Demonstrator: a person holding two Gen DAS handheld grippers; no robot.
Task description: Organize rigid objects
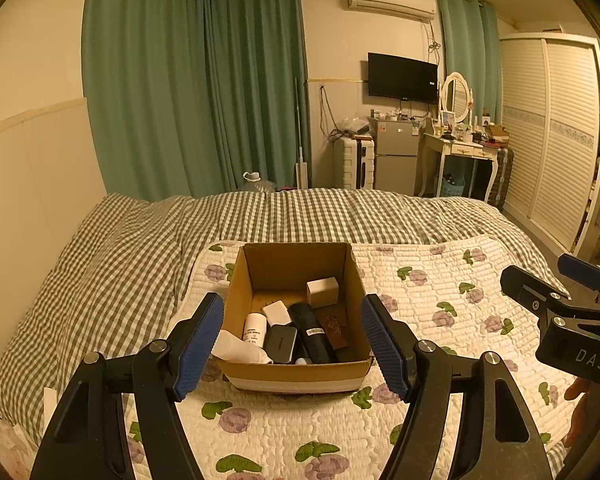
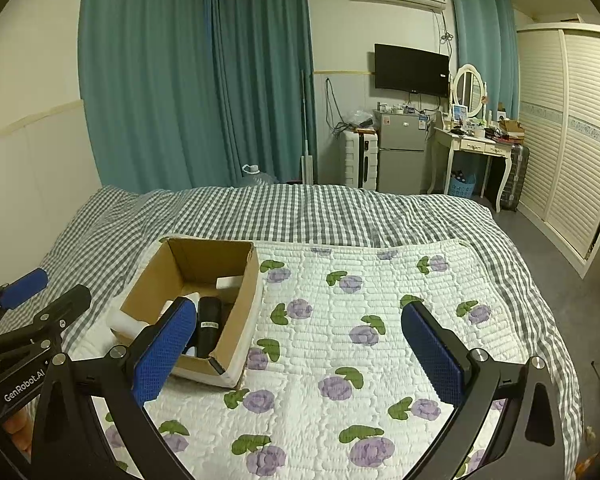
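An open cardboard box (image 1: 296,376) sits on the flowered quilt (image 1: 440,320) on the bed. Inside lie a white cube box (image 1: 322,291), a white bottle (image 1: 254,329), a dark case (image 1: 281,344), a black cylinder (image 1: 310,332) and a brown item (image 1: 333,327). My left gripper (image 1: 292,344) is open and empty, its fingers either side of the box's near end. My right gripper (image 2: 300,352) is open and empty over the quilt (image 2: 340,320), to the right of the box (image 2: 236,320). The black cylinder (image 2: 209,324) shows in the right wrist view too.
The bed has a grey checked cover (image 1: 140,248). A wall runs along the left. Beyond the bed stand green curtains (image 1: 196,80), a suitcase (image 1: 354,162), a small fridge (image 1: 396,152), a dressing table (image 1: 460,152) and a wardrobe (image 1: 552,136).
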